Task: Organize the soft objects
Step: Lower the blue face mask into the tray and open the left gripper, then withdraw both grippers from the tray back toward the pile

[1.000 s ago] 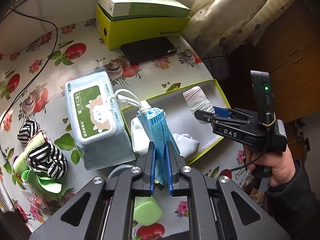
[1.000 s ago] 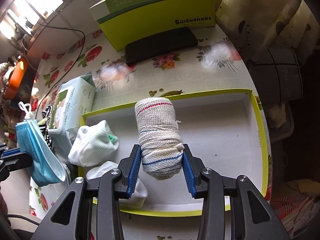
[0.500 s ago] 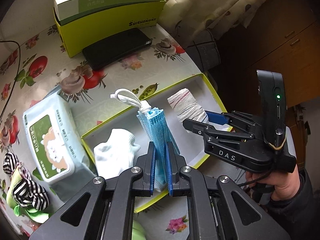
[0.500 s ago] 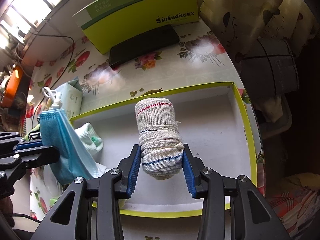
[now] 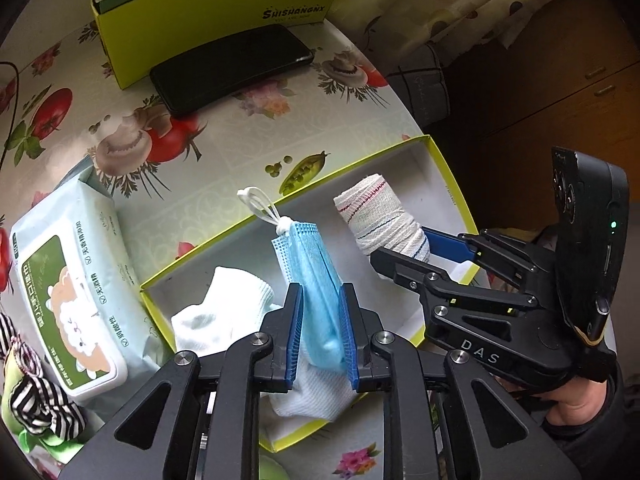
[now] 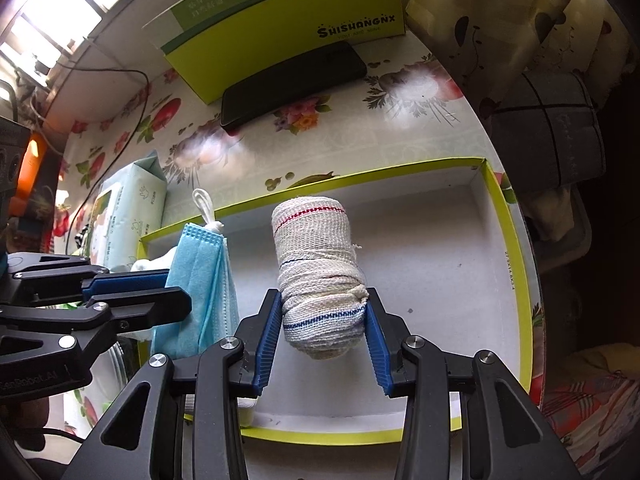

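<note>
Folded blue pleated face mask (image 5: pixel 320 300) stands between left gripper (image 5: pixel 320 336) jaws, now opening, above the yellow-rimmed white tray (image 5: pixel 448 184); it may snag, or drape over white socks (image 5: pixel 224 312). Right gripper (image 6: pixel 324 344) clamps rolled gauze bandage (image 6: pixel 316 264); crowding risks collision.

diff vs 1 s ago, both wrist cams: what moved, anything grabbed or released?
The left hand-held gripper carried the blue face mask from beside the wipes pack to over the yellow-rimmed box, above the white socks. Its jaws are now opening, with the mask between them. Unchanged: the right hand-held gripper holds the bandage roll over the box; nothing new grabbed.
</note>
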Available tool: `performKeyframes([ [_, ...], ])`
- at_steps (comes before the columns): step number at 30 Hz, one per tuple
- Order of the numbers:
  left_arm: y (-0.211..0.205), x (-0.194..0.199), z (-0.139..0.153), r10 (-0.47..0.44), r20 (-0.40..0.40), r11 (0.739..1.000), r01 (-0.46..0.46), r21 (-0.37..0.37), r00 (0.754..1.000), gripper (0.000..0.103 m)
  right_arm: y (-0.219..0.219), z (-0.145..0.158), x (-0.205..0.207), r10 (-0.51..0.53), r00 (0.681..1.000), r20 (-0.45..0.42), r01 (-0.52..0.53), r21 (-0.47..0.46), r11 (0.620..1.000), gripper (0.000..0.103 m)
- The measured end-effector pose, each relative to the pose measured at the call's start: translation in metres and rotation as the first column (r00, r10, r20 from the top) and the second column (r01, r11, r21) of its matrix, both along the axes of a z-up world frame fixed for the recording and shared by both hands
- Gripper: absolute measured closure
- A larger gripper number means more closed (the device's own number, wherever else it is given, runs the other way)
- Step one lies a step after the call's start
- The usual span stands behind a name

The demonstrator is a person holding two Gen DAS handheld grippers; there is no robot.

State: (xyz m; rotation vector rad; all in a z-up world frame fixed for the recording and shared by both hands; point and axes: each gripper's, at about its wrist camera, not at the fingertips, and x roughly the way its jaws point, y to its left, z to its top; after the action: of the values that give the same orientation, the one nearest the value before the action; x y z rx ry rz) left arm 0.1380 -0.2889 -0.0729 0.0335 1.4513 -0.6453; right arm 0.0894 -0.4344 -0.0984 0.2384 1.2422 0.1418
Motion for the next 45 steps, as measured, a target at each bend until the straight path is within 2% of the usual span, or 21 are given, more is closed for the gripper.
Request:
performKeyframes([
  [4,0.009,0.005,0.005,0.043,0.013,0.999,-0.043,-0.010,0.999,0.077,0.005,0.000,0.002,0.008,1.000,-0.003,-0.008,0.004,1.000,0.064],
  [10,0.022,0.001,0.017,0.071,0.023,0.997,-0.070,-0.015,0.997,0.077,0.017,0.001,0.002,0.039,0.999,-0.012,-0.038,0.033,0.999,0.063],
  [16,0.036,-0.014,0.033,0.078,0.035,0.997,-0.077,-0.024,0.996,0.077,0.020,0.013,-0.008,0.038,0.999,0.013,-0.038,0.055,0.998,0.062],
  [22,0.050,-0.032,0.043,0.093,0.048,0.995,-0.092,-0.027,0.994,0.077,0.027,0.013,-0.015,0.052,0.999,0.001,-0.052,0.056,0.997,0.062],
  [33,0.088,-0.060,0.063,0.141,0.119,0.990,-0.140,-0.017,0.983,0.077,0.048,0.052,-0.043,0.077,0.996,0.051,-0.080,0.052,0.995,0.062],
  [45,0.140,-0.088,0.068,0.223,0.143,0.975,-0.223,-0.012,0.964,0.077,0.091,0.076,-0.081,0.158,0.985,0.064,-0.160,0.029,0.987,0.043],
])
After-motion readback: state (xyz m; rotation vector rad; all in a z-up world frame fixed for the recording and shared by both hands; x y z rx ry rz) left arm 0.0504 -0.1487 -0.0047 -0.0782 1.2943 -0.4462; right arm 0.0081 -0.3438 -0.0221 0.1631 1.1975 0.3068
